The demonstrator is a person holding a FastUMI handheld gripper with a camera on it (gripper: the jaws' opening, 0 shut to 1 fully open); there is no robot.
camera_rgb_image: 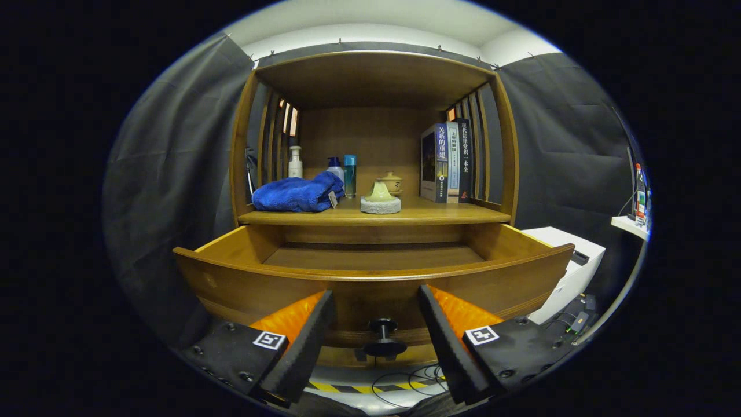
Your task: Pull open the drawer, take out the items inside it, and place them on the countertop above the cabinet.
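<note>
While the claw (376,301) gapes empty, the smooth wooden drawer (376,281) stands open.

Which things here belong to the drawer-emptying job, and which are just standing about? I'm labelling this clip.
Job:
- drawer, pulled open, visible floor bare
- knob, between the open fingers of the gripper
- countertop
- blue towel and small lidded pot on it, possibly already moved

Standing about:
- bottles
- books
- white box beside the cabinet
</note>
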